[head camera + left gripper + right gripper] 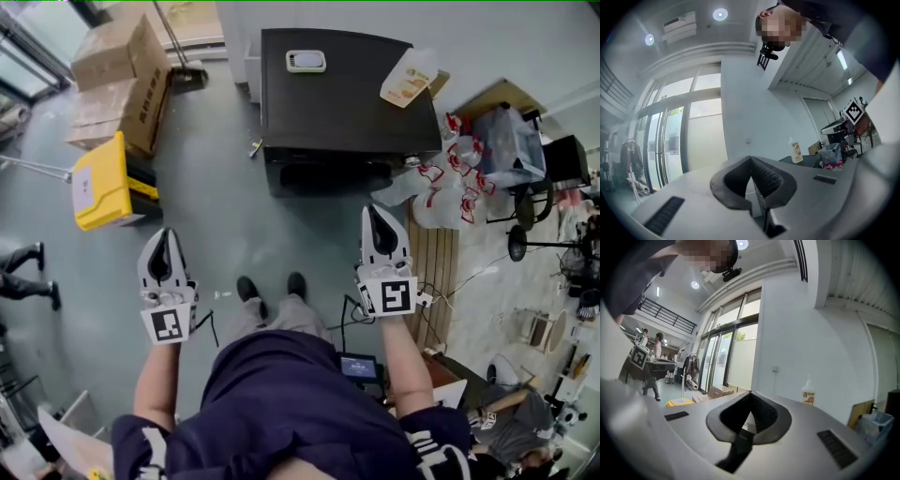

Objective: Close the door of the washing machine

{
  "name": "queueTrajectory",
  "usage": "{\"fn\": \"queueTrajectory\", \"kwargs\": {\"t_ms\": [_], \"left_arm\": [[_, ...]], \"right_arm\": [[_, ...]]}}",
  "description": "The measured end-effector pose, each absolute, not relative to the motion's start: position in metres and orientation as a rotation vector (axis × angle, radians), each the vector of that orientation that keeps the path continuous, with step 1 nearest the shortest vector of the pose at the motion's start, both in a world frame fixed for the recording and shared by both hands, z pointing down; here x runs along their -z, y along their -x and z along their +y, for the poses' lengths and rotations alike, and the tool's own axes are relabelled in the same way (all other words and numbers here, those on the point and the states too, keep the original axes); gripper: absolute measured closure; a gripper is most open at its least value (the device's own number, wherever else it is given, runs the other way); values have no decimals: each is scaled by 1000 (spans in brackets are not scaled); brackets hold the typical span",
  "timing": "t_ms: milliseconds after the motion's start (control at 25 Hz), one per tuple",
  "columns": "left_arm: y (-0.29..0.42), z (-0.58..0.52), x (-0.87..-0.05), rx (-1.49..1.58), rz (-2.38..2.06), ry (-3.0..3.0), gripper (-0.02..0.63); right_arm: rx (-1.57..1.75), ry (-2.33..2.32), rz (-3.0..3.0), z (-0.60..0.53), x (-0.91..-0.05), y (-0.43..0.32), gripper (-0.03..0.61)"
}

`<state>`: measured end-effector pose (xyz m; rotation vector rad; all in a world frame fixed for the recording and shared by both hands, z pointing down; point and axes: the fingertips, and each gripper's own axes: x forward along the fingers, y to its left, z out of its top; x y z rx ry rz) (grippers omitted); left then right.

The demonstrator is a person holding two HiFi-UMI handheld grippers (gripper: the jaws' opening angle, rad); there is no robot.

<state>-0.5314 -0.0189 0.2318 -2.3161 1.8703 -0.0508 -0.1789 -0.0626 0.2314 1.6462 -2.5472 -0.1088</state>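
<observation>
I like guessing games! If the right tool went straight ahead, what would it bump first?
Probably the white wall. The right tool points level, seemingly above the top of the washing machine, with the bottle off to its right. Depth is unclear, so that's a guess.

Seen only from above: black box-shaped washing machine (347,89), front in shadow, door not to be made out; print on the white, orange-labelled bottle (410,77) on its top too small to read; dark-trousered legs (19,286) cut off by the left edge; person in a grey top (511,429) partly cut by the bottom edge; heap of red-and-white plastic bags (441,183), contents not to be told.
</observation>
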Motion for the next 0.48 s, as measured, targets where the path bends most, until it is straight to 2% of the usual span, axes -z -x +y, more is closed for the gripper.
{"fn": "queueTrajectory", "kwargs": {"t_ms": [480], "left_arm": [[541, 2, -203, 10, 1886, 2273, 590]], "right_arm": [[113, -1638, -2547, -41, -200, 168, 558]]}}
